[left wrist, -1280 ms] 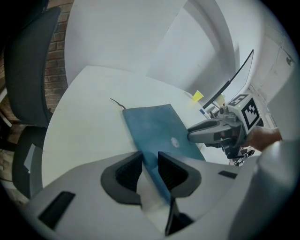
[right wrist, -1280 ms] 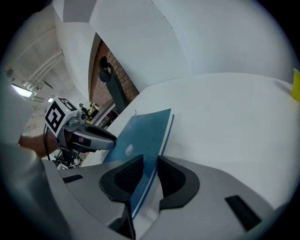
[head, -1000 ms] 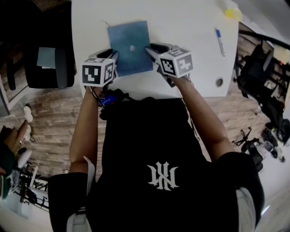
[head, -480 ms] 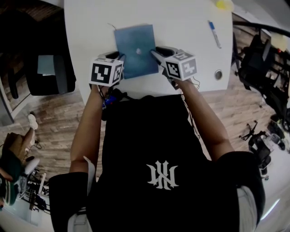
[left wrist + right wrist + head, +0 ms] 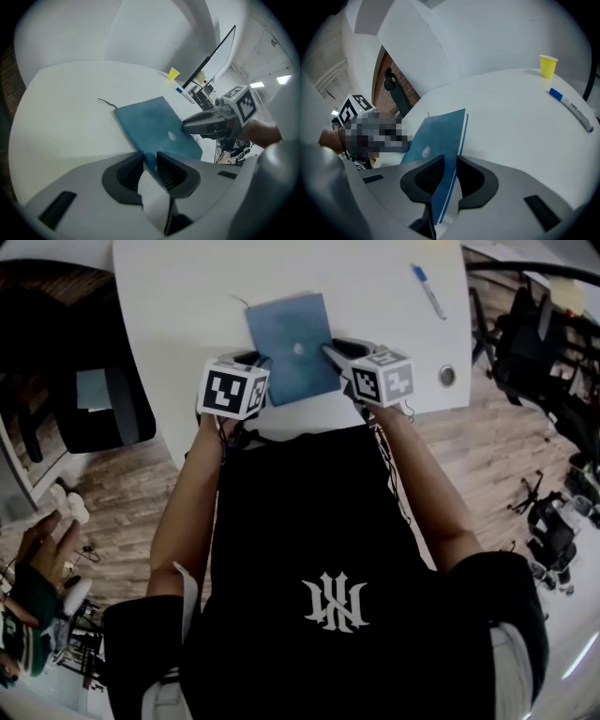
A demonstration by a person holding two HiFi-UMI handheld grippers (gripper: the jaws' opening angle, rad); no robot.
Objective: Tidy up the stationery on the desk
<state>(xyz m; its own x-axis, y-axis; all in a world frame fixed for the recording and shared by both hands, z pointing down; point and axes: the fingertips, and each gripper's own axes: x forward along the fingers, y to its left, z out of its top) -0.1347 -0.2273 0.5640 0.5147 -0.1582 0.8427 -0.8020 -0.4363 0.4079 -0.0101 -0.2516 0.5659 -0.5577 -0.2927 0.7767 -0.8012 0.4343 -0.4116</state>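
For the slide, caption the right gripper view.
Right gripper clamps the blue notebook; yellow cup and marker sit beyond on the white desk.

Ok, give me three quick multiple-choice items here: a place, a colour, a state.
1. Where is the pen? A) on the notebook B) on the desk, right of the notebook, apart from it C) in a gripper
2. Notebook cover colour? A) red B) blue C) black
3. What holds the notebook? A) the left gripper only B) nothing C) the left gripper and the right gripper
Answers: 1 B, it lies alone on the white desk. 2 B, blue in every view. 3 C, each gripper view shows it between the pads; the left gripper's jaws have just been closing on it.
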